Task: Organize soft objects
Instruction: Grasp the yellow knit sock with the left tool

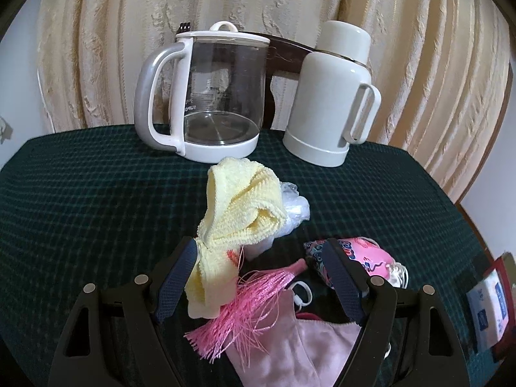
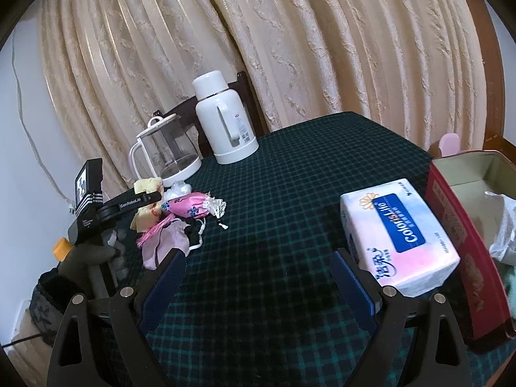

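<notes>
In front of the glass kettle [image 1: 206, 96], the wide-open left gripper [image 1: 258, 277] straddles the crumpled yellow knitted cloth [image 1: 238, 206], gripping nothing. The right gripper [image 2: 258, 277], also wide open and empty, is well apart from it.

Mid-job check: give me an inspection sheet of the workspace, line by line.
Surface: table under a dark green checked cloth.
Job's things: heap of soft items: yellow knitted cloth, pink tassel, pink fabric piece, pink printed pouch; open red tin with cloth inside.
Clutter: glass kettle, white flask, tissue pack.
Grippers: left hand-held gripper open, over the heap, yellow cloth and tassel between its fingers; right hand-held gripper open, empty.
Cables: white cord along the wall.
Surroundings: beige curtain, dark chair back.
</notes>
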A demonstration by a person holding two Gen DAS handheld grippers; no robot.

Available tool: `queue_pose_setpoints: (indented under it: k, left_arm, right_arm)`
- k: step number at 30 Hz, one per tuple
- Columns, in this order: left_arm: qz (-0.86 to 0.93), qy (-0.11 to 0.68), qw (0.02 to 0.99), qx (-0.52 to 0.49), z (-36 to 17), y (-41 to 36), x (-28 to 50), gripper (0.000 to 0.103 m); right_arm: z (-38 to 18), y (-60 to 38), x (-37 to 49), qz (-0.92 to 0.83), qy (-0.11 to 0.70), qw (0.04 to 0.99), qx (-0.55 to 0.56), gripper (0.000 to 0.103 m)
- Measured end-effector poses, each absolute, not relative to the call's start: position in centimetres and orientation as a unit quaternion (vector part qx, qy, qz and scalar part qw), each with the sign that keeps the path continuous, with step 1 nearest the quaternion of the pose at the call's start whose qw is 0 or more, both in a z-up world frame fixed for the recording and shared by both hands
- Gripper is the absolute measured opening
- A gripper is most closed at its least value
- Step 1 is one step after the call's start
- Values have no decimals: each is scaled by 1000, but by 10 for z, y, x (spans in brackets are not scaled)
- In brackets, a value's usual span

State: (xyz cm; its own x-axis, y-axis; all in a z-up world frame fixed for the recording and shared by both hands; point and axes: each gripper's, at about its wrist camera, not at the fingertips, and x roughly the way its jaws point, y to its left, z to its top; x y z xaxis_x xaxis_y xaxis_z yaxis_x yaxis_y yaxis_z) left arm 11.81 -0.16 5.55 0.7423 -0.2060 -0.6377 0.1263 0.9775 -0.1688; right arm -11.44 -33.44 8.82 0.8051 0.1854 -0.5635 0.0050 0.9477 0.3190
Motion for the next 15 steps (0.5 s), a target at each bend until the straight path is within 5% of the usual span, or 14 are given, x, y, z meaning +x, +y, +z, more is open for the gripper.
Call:
queue_pose_setpoints:
  k: [4, 11, 15]
  left_arm:
    - [-96, 340, 932, -83, 53, 9, 120, 71]
    - [-104, 335, 927, -134, 48, 33, 122, 41]
    - [-109, 337, 923, -149, 47, 42, 123, 39]
  right_arm:
    - [86, -327, -109, 52, 319, 934, 151, 94]
    - [85, -307, -97, 57, 333, 932, 132, 94]
    - [85, -290, -85, 68, 342, 929, 124, 94]
